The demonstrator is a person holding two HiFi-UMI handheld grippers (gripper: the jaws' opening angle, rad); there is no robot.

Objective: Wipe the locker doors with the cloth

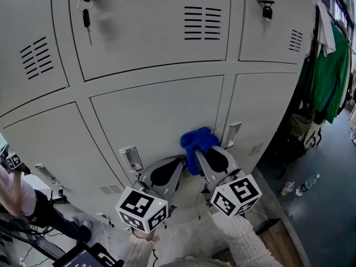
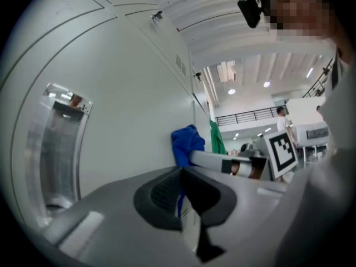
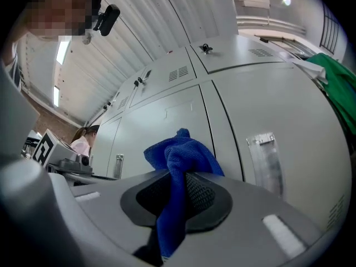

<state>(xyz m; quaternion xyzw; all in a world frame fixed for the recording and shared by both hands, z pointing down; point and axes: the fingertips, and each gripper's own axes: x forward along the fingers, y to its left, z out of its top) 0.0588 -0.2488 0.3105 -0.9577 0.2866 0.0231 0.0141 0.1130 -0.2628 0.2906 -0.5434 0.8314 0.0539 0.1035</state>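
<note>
The right gripper (image 3: 178,192) clenches the blue cloth (image 1: 197,142) against the lower middle locker door (image 1: 156,115), at its right edge. The left gripper (image 2: 183,192), closed and empty, sits just left of the cloth. Wiping seems underway, but the doors don't show which are finished.

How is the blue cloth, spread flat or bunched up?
Bunched: the blue cloth sticks out crumpled from the right gripper, whose jaws pinch it.
</note>
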